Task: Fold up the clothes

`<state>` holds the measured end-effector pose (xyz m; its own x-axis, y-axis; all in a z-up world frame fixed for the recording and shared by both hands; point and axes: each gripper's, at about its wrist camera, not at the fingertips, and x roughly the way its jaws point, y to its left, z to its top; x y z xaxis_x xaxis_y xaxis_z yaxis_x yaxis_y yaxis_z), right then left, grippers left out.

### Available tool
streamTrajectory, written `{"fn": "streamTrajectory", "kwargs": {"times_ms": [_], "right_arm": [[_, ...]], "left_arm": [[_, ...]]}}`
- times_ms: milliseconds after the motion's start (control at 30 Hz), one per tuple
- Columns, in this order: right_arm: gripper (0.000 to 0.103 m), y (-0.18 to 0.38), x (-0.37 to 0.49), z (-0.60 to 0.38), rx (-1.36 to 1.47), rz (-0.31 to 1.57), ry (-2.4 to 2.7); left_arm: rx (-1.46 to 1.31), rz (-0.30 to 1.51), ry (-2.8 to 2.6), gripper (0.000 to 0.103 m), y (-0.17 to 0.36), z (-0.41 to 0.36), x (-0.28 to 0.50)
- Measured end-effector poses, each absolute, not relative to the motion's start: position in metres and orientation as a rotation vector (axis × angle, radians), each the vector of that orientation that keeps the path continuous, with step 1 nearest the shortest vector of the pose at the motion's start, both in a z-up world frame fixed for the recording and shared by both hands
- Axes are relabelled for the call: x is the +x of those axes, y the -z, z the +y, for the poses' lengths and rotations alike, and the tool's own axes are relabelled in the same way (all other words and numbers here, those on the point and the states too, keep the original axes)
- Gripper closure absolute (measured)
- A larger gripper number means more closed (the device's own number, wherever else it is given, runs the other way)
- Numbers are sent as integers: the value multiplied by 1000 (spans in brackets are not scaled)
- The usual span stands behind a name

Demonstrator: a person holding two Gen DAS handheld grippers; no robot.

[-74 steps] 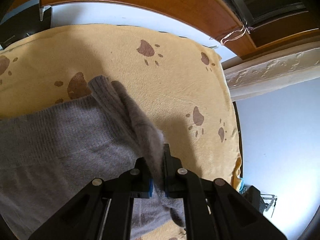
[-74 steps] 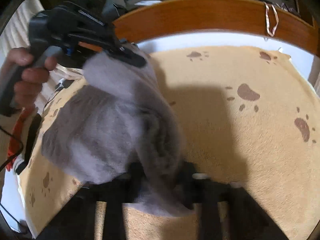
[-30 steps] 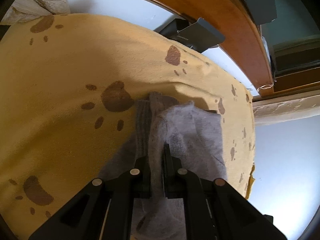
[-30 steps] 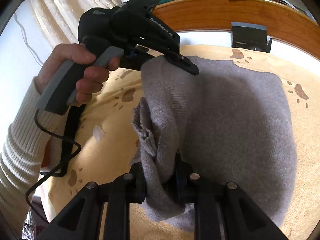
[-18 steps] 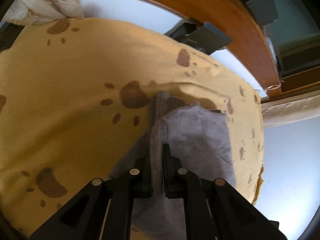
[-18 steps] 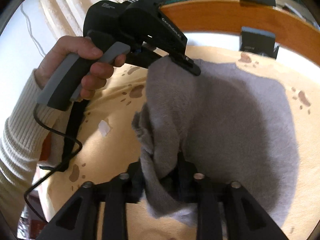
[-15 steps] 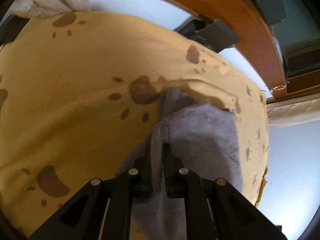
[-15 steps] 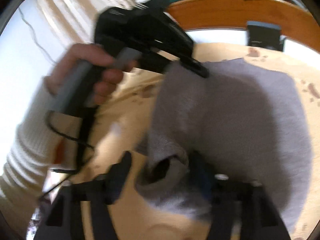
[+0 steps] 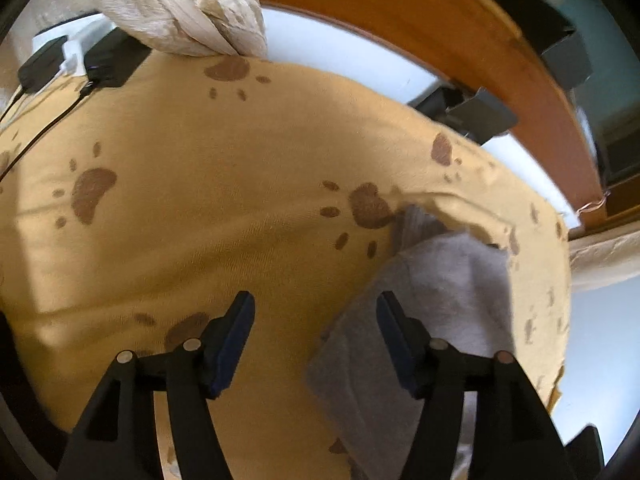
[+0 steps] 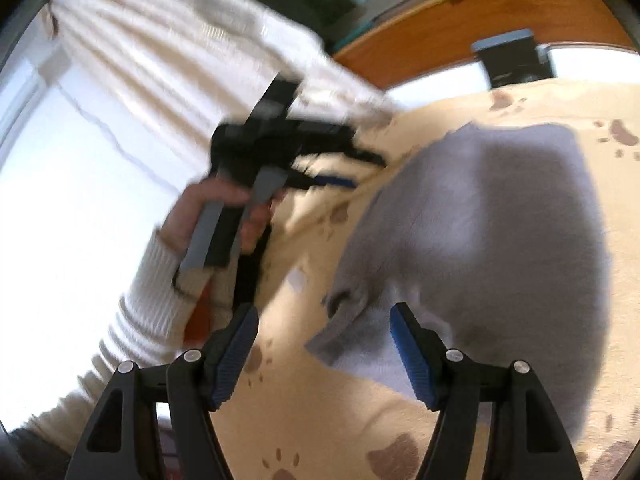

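Your right gripper (image 10: 324, 354) stands with its jaws wide apart and nothing between them, low over the near part of the blanket (image 10: 500, 432); your left gripper (image 9: 314, 342) is spread the same way and empty, and from the right wrist view you can see it off to the left, in your hand (image 10: 224, 216), clear of the cloth. Just beyond the right gripper's pads lies the sweater (image 10: 480, 248), grey knit, doubled over into a rough rectangle, flat on the blanket, with a rumpled corner nearest you where an open cuff or hem shows. From the left wrist view the sweater (image 9: 432, 304) runs away toward the blanket's right edge. It will handle soft and light: it sags, stretches and slides over the plush blanket, so a pinch on a single layer will drag rather than lift. Take it at a folded edge or corner, biting through all layers. Beyond it, a dark box (image 10: 516, 58) sits by the wooden rim (image 10: 460, 28).
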<state>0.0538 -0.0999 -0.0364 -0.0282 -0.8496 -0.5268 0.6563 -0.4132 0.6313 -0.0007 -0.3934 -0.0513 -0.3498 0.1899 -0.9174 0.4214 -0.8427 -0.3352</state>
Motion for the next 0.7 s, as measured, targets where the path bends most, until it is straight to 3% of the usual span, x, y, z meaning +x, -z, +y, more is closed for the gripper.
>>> {"fn": "streamTrajectory", "kwargs": {"times_ms": [200,333,467,700], "right_arm": [[33,27,48,-93,990,-44,1977],[33,24,52,-92,929,160,2125],[33,35,57,-64,904,320,2209],[33,48,53,-13,997,236,2236]], "left_arm": [[1758,965,2492,25,39,-352,28],[1874,990,2551,25,46,-315,68],[1875,1157,2525,25,58,-307,114],[1816,1385,2430,25,79,-300,146]]}}
